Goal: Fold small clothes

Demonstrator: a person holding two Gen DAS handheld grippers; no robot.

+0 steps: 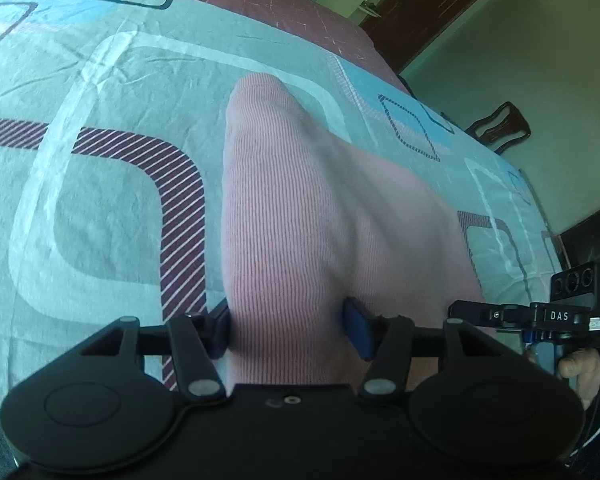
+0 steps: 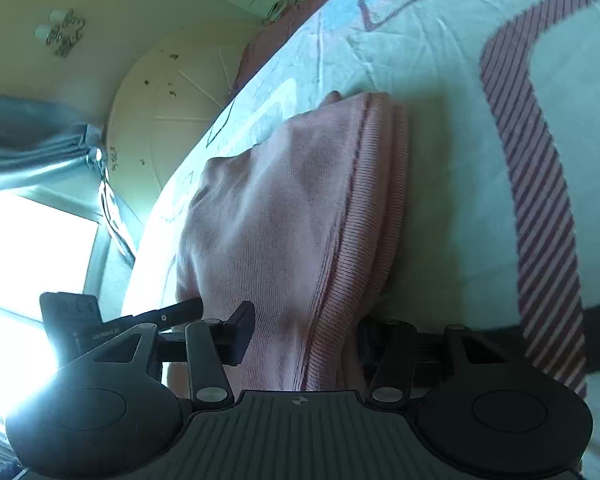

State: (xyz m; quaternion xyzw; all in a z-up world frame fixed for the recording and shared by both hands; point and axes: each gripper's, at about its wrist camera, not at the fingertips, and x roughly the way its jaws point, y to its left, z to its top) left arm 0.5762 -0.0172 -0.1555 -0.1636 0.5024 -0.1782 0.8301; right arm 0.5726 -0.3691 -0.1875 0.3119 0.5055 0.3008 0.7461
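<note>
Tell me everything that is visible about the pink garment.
The pink garment is a soft ribbed knit with a seamed band along one edge, seen in the right wrist view. It looks folded in layers and lifted at its near end, its far end on the patterned bedsheet. The left claw and right claw each pinch the near edge.

Between the jaws of the left gripper (image 1: 286, 330), the near edge of the pink ribbed knit garment (image 1: 284, 216) is hidden by the gripper body. Whether cloth is pinched cannot be told. The right gripper's (image 2: 304, 338) right finger is largely covered by the garment's folds.
</note>
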